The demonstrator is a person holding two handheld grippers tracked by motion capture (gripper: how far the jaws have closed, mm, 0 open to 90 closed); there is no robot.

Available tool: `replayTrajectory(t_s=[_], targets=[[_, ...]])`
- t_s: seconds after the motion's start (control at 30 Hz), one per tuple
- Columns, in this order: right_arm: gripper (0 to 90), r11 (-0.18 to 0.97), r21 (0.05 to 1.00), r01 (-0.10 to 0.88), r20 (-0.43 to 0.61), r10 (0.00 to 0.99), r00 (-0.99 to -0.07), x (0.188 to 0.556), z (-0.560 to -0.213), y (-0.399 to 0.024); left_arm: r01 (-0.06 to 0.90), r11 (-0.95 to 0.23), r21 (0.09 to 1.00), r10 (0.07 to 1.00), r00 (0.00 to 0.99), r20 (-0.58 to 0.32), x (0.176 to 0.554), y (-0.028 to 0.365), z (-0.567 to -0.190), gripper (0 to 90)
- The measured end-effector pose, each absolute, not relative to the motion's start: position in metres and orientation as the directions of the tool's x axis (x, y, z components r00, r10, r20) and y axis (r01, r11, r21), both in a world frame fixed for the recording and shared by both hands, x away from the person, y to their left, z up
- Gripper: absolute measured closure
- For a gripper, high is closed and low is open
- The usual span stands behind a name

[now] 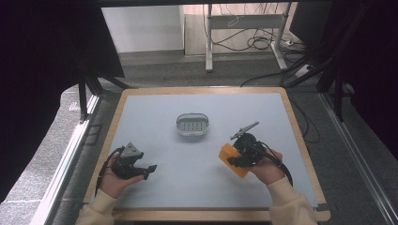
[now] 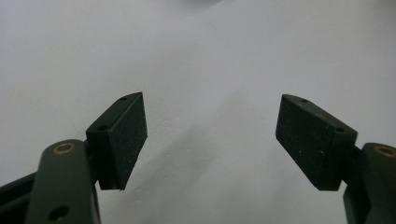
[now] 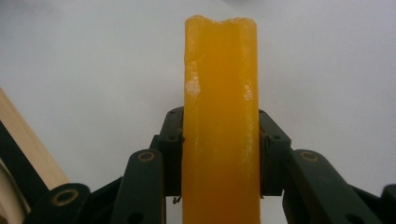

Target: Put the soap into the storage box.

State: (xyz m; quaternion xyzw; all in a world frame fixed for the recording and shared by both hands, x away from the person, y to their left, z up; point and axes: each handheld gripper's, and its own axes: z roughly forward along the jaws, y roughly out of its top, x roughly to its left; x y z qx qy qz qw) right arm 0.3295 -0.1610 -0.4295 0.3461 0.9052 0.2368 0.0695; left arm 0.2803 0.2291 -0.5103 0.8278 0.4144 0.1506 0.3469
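An orange block, perhaps a bar of soap (image 1: 233, 158), sits at the right of the pale grey table mat, clamped edge-on in my right gripper (image 1: 239, 158). Seen from the right gripper view, the orange bar (image 3: 220, 121) stands tall between both black pads (image 3: 173, 154), which press its two flat sides. A small white oval dish (image 1: 192, 124) with a slotted bottom lies mid-table, beyond both grippers. At the left front my left gripper (image 1: 149, 169) rests low over the mat, held by a hand. Its jaws stand wide apart around the left gripper midpoint (image 2: 211, 140), with only bare mat between them.
The mat (image 1: 197, 183) lies on a wooden-edged table (image 1: 300, 140). Beyond the far edge are a floor with cables (image 1: 256, 42) and a metal desk frame (image 1: 209, 42). Dark curtains hang at both sides.
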Motion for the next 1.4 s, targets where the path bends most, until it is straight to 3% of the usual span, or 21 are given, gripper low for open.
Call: replayTrajectory(t_s=[1.4], targets=[[61.5,0.745,0.492,0.451,0.004,0.516,-0.857,0.362,-0.406,-0.137,0.583,-0.401,0.707,0.796,0.604,-0.047,0.28,0.228,-0.51,24.7]])
